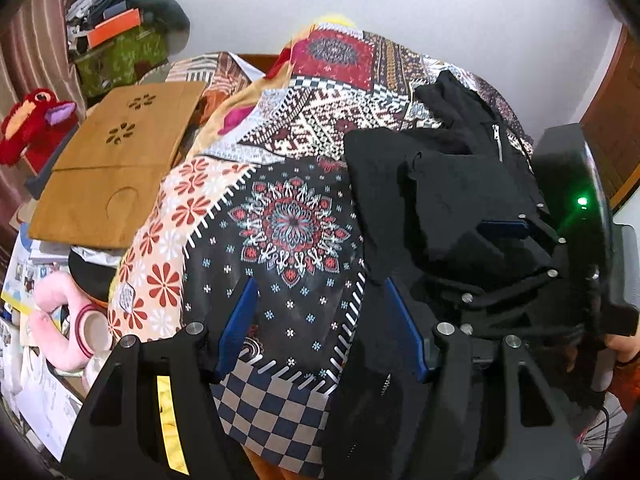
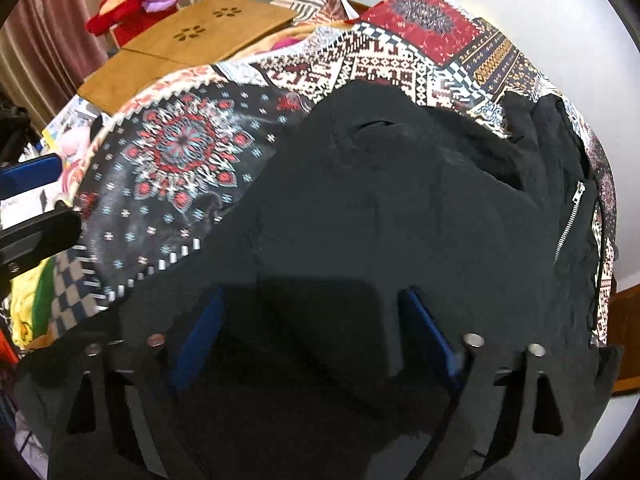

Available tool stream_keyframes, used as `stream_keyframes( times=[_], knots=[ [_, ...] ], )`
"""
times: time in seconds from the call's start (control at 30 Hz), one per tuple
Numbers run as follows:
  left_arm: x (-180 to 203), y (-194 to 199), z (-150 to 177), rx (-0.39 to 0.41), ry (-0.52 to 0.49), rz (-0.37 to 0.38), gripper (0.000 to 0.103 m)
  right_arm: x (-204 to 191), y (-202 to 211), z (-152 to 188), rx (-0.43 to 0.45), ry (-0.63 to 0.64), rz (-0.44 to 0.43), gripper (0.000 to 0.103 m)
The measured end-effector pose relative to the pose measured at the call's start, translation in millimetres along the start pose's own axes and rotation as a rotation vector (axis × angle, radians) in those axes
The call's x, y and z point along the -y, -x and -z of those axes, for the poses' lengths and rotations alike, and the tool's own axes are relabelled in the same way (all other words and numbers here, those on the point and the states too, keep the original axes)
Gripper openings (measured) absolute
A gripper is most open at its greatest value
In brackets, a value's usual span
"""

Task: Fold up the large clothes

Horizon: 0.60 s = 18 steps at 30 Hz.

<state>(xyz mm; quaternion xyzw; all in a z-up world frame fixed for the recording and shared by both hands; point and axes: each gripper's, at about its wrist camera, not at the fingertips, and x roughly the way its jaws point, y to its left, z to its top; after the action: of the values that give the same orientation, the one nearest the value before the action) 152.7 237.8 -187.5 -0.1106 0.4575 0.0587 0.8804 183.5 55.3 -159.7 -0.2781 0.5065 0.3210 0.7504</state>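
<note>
Red plush toy (image 1: pixel 30 120), brown board (image 1: pixel 116 164)

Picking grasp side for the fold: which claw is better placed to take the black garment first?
Right. The right claw sits open directly over the black garment; the left claw mostly straddles the patterned bedspread at its edge.

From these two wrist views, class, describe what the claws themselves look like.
Both the left claw and the right claw have black angular frames, silver round bolt heads and flat blue pads. The left one carries a yellow strip; the right one's body shows a green light.
</note>
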Motion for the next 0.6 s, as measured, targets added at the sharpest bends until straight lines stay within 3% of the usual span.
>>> stream_keyframes(
  times=[0.27, 0.4, 0.6],
  knots=[
    [11.0, -8.2, 1.7, -0.026, -0.018, -0.011, 0.064, 5.2, 11.2, 5.1, 0.072, 0.022, 0.018, 0.025],
    [23.2, -6.9, -0.8, -0.025, -0.044, -0.030, 0.064, 20.3, 40.5, 12.7, 0.143, -0.030, -0.014, 0.023],
    [38.8, 1.1, -8.5, -0.006, -0.067, -0.036, 0.064, 71.1, 97.5, 22.5, 0.280, -0.144, 0.004, 0.022]
  ],
)
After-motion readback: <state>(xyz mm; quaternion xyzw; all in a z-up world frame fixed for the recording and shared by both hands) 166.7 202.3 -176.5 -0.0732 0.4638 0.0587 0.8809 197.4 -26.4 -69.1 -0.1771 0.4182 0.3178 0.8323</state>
